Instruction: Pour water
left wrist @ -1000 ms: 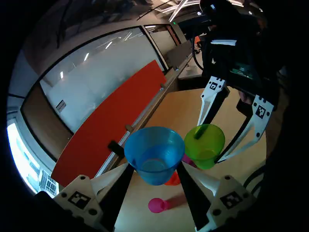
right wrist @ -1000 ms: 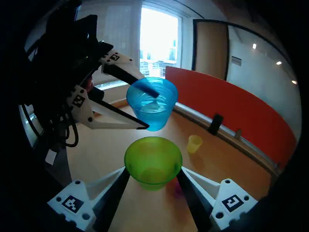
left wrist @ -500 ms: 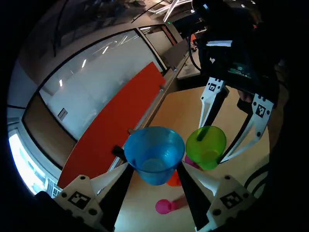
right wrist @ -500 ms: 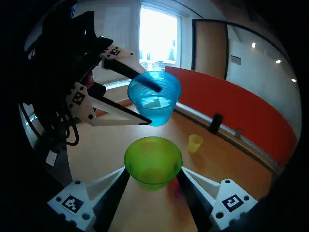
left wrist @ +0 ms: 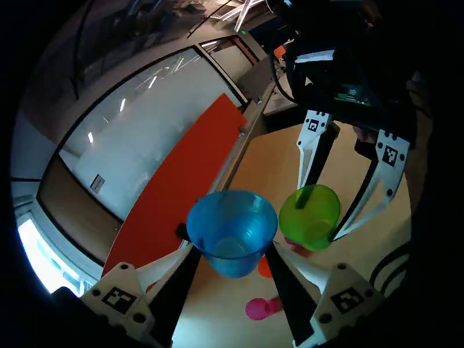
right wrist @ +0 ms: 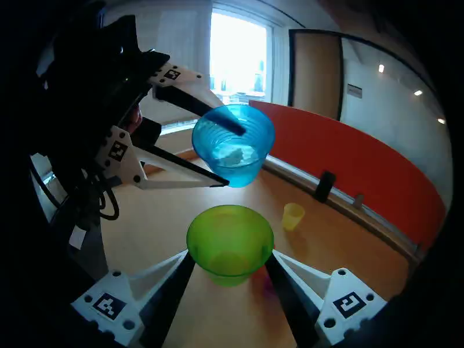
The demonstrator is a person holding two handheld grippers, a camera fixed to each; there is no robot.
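Left gripper view first: my left gripper (left wrist: pixel 232 249) is clamped on the blue cup (left wrist: pixel 232 229), one finger pressing each side, and the cup is up off the table (left wrist: pixel 272 168) with its mouth facing the camera. There's a little pool of water in the bottom of it. Just to the right and a bit farther off is the green cup (left wrist: pixel 309 216), pinched between the white fingers of my right gripper (left wrist: pixel 318 220). The two cups are close but their rims aren't touching. Down on the table under them I can see a pink cup (left wrist: pixel 258 308) lying on its side and something orange (left wrist: pixel 265 268) (mostly hidden behind the blue cup, so no idea what). A long red panel (left wrist: pixel 180 180) runs along the far edge of the table. Right gripper view: my right gripper (right wrist: pixel 229 261) is squeezed on the green cup (right wrist: pixel 229 240), a finger on each side, held roughly level above the table (right wrist: pixel 151 220). I can't tell if there's any water in it. The blue cup (right wrist: pixel 233 152) sits higher and farther away, gripped by the left gripper (right wrist: pixel 231 158), with pale water showing in its bottom. A small yellow cup (right wrist: pixel 292 215) stands upright on the table off to the right, near the red panel (right wrist: pixel 359 156), and there's a bright window (right wrist: pixel 240 58) behind.
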